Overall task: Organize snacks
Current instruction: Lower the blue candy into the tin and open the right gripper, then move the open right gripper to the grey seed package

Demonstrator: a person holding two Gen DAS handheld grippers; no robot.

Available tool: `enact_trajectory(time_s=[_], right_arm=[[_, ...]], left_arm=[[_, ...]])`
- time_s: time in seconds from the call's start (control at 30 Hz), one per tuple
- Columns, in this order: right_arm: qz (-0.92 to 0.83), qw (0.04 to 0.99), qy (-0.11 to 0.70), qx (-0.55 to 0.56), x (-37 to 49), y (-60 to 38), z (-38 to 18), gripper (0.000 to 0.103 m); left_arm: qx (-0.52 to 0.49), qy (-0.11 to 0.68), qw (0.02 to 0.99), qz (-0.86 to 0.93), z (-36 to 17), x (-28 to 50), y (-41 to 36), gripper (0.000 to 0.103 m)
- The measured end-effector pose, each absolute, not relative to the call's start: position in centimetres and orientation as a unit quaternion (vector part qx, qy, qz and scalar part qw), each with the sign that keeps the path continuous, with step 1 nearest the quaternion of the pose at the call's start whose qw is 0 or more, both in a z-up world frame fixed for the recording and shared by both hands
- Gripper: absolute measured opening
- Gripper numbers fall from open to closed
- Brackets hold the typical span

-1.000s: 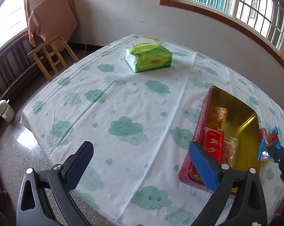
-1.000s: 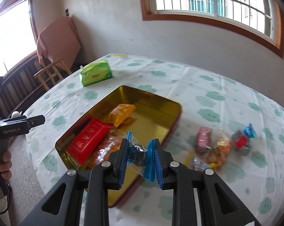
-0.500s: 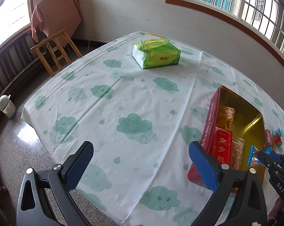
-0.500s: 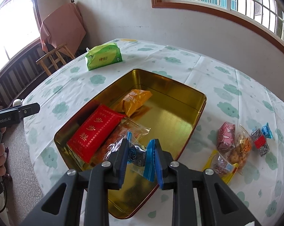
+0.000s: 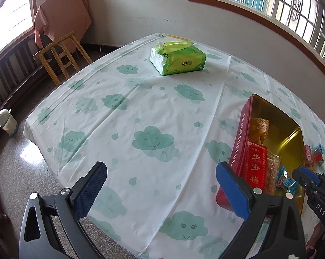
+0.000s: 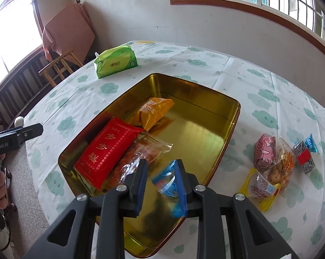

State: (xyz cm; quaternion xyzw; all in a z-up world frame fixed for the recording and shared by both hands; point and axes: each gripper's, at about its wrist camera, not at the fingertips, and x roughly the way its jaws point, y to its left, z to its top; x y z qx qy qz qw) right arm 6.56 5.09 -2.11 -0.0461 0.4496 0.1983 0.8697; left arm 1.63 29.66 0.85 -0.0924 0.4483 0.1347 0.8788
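A gold-lined red tin sits on the table and holds a red cake pack, an orange pack and a clear snack bag. My right gripper is over the tin's near end with its jaws parted. A blue-wrapped candy sits blurred between them, against the right finger. My left gripper is open and empty over the table's near left edge, left of the tin. Several snacks lie on the cloth right of the tin.
A green tissue pack stands at the table's far side. A wooden chair with an orange cloth stands beyond the far left corner. A small white bin is on the floor at left.
My right gripper's jaws have opened and the blue candy has come loose between them. It had moved left from the loose snacks over the tin. The left gripper stayed open.
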Motion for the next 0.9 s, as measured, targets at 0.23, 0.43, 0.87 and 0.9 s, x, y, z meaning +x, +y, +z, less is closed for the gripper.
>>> enact_trajectory(time_s=[0.23,0.43,0.87,0.9], right_arm=[[0.197,0.874,0.443,-0.029,6.3,4.1,-1.5,0.026],[0.191,0.885,0.425,-0.011,4.6,1.0,-0.8,0.032],[0.049,0.9,0.431,0.035,2.6,-14.4,-2.1,0.032],[0.043,0.901,0.43,0.038,2.5,-15.2,-2.2,0.032]], left_arm=[[-0.087,0.45,0.879,0.131,0.9,1.7,29.0,0.1],[-0.071,0.45,0.883,0.117,1.4,1.9,27.6,0.1],[-0.028,0.45,0.889,0.073,2.2,2.4,22.1,0.1],[-0.024,0.451,0.89,0.068,2.2,2.4,21.5,0.1]])
